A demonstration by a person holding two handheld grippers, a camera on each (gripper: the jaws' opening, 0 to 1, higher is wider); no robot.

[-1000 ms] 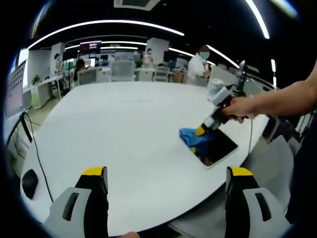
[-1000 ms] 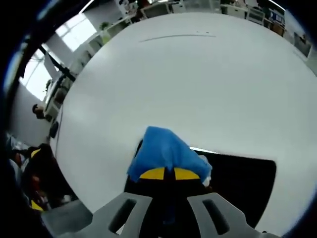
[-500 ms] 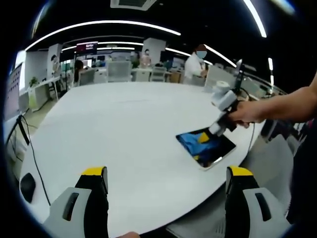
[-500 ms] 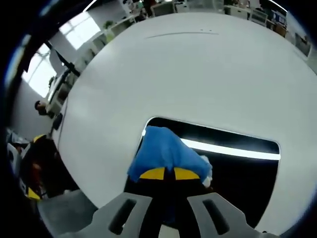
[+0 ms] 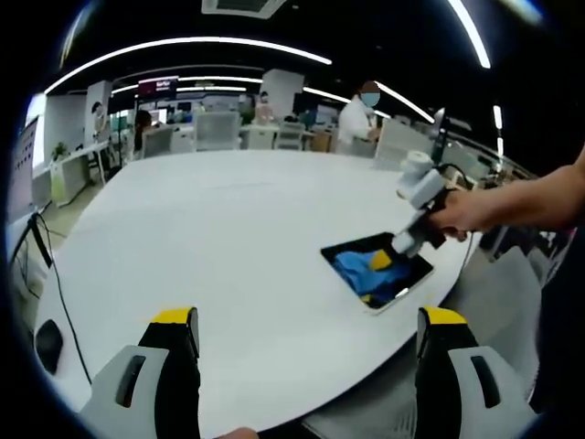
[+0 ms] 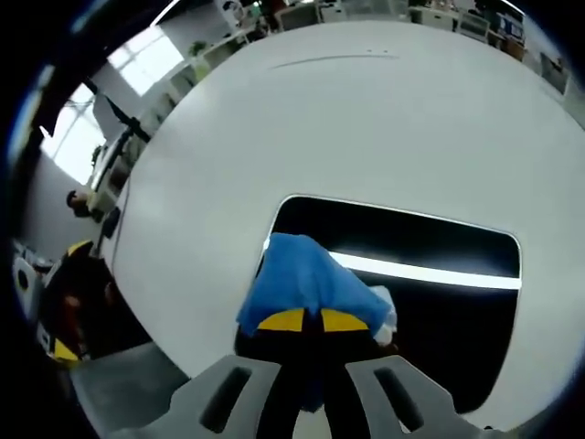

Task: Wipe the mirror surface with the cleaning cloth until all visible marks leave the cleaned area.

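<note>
The right claw [image 6: 306, 320] is clamped on a crumpled blue cleaning cloth [image 6: 306, 279] and presses it onto the dark rectangular mirror [image 6: 430, 247], which lies flat near the edge of the round white tabletop [image 5: 219, 229]. The left claw [image 5: 306, 366] hangs well apart from the mirror, its yellow-tipped jaws spread wide, gripping nothing.

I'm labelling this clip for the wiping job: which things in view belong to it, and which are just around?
Job:
mirror
cloth
right gripper, jaws shut on the cloth

Just around:
table
left gripper, jaws open and holding nothing
office desks and chairs
person standing beyond the table
</note>
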